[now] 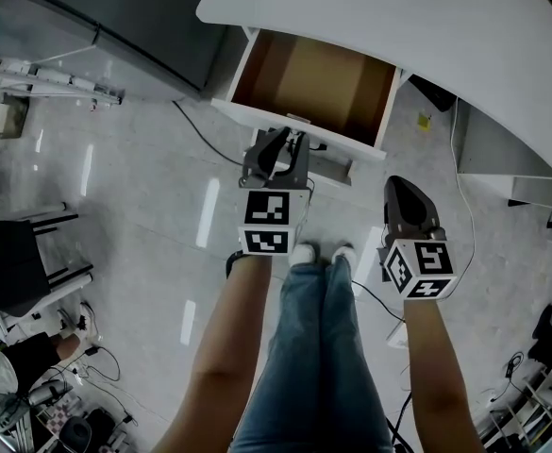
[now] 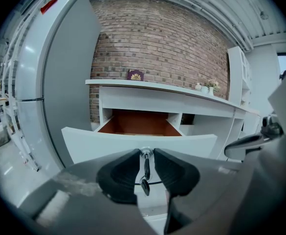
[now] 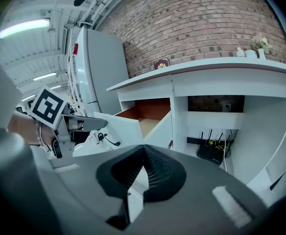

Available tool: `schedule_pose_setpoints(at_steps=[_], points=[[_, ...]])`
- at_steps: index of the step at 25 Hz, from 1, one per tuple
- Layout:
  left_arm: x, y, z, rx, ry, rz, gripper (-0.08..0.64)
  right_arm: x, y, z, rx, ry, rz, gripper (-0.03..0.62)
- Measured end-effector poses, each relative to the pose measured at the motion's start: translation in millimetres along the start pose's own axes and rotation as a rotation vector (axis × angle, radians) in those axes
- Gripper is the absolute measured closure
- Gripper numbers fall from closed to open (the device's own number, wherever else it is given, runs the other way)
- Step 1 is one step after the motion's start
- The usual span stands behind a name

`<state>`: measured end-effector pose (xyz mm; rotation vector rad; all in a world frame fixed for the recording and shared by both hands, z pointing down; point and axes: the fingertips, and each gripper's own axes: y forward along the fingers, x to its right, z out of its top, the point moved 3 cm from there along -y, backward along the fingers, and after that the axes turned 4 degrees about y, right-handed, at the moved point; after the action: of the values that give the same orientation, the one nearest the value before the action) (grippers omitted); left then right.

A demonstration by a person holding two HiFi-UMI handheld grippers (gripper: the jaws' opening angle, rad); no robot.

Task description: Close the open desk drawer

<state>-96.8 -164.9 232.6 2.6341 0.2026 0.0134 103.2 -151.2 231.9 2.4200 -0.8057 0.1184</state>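
The white desk (image 1: pixel 426 17) has one drawer (image 1: pixel 299 121) pulled out, its brown inside bare. My left gripper (image 1: pixel 290 142) is right at the drawer's front panel (image 2: pixel 103 143). Its jaws stand slightly apart, one on each side of the small lock, and a key (image 2: pixel 145 173) hangs in the gap; the pads do not press on it. My right gripper (image 1: pixel 400 185) hangs over the floor to the right of the drawer, apart from it, its tips together (image 3: pixel 143 147) with nothing between them. The right gripper view shows the drawer (image 3: pixel 145 116) from the side.
A tall grey cabinet (image 1: pixel 143 26) stands left of the desk. A black chair (image 1: pixel 16 262) is at the far left, and cables (image 1: pixel 195 130) run over the floor. A router (image 3: pixel 211 153) sits under the desk. The person's legs (image 1: pixel 323 347) are below the drawer.
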Motion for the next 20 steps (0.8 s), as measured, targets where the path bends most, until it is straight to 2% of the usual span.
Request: schedule_pose_setpoints(at_steps=[20], points=[[-4,55,27,-0.011,-0.027,0.006,0.460,17,13,15,0.017,0.004,-0.025,0.594]])
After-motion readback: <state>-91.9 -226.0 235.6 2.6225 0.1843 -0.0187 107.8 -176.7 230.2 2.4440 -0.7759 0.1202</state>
